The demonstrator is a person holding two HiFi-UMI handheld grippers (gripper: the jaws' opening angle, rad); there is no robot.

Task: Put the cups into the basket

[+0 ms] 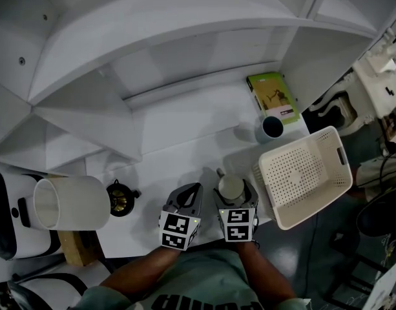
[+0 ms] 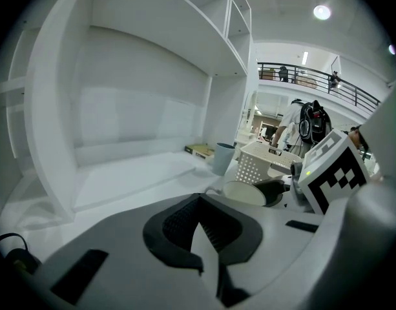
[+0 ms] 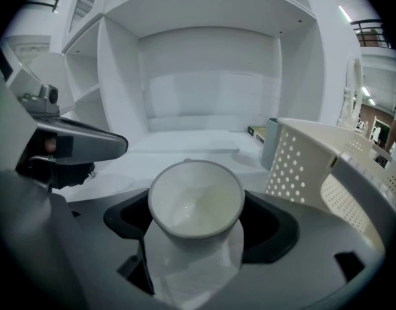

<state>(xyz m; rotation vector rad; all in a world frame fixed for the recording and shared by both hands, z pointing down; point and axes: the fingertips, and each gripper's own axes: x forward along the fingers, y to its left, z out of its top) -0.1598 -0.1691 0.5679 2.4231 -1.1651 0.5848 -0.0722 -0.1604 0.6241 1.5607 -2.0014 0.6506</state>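
Two grippers sit side by side over the front edge of a white tabletop [image 1: 185, 134], each held in one of the person's hands.

Left gripper [image 1: 193, 191]: its fingers [image 2: 172, 228] are closed on each other, with nothing between them. It is low over the tabletop, just left of the right gripper.

Right gripper [image 1: 235, 189]: its fingers [image 3: 275, 228] are clamped on a white cup [image 3: 196, 199], one on each side of the wall. The cup stands upright with its mouth up; the right gripper view looks into its pale inside. The pictures do not show whether its base touches the tabletop.

Basket [image 1: 301, 173]: cream, perforated walls and floor, a handle slot in the far end wall. It stands at the right front corner of the tabletop, just right of the held cup, and fills the right side of the right gripper view.

Grey cup [image 1: 270, 128]: upright on the tabletop with a dark inside, just behind the basket and just in front of the book.

Book [image 1: 273, 97]: green cover, lying flat near the back right of the tabletop, under the white shelves [image 1: 152, 37] that rise behind it.

Left end of the tabletop: a large white cylinder [image 1: 72, 202] on its side, with a small black round object [image 1: 120, 199] just beside it (what it is cannot be told).
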